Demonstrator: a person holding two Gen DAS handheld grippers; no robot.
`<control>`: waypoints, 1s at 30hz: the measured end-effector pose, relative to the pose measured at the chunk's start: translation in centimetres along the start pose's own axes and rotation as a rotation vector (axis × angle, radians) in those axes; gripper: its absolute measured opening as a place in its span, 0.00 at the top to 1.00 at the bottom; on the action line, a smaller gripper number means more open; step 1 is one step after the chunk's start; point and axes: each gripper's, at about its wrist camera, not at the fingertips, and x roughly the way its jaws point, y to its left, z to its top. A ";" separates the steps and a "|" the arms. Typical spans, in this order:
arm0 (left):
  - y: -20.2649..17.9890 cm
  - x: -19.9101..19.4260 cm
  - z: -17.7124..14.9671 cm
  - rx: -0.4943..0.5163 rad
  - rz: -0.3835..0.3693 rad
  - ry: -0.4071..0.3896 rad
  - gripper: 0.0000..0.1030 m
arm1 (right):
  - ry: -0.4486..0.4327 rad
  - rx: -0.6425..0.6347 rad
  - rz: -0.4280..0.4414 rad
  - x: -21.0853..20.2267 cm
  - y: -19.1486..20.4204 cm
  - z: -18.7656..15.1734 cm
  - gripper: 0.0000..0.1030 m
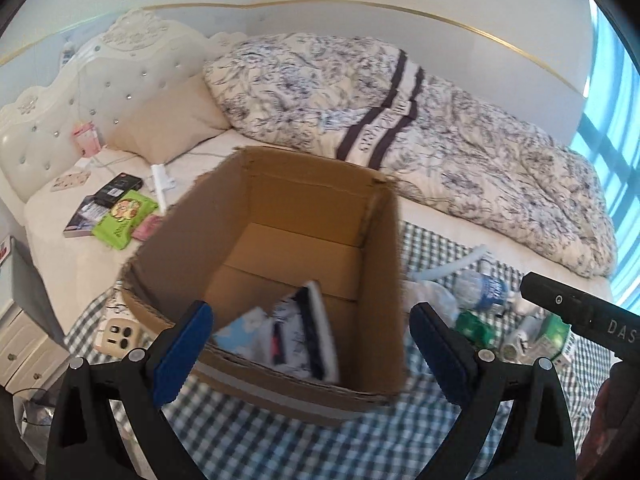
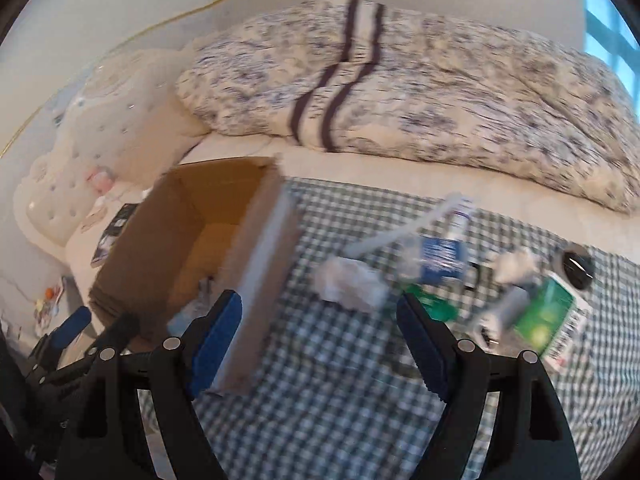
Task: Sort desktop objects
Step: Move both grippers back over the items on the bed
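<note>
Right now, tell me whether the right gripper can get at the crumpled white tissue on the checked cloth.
Probably yes. The right gripper is open, and the crumpled white tissue lies just ahead of it on the checked cloth, beside the cardboard box, with nothing between.

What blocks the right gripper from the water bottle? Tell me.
Nothing solid visibly does. The right gripper is open over bare checkered cloth; a crumpled white wad lies just left of the line to the water bottle. The view is blurred.

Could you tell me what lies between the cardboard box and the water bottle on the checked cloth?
A crumpled white wad, shown in the right wrist view, between box and bottle.
</note>
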 end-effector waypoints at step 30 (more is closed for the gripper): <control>-17.1 7.2 -7.9 0.215 -0.172 0.141 0.02 | 0.079 0.223 -0.184 -0.2 -17.4 -3.9 0.23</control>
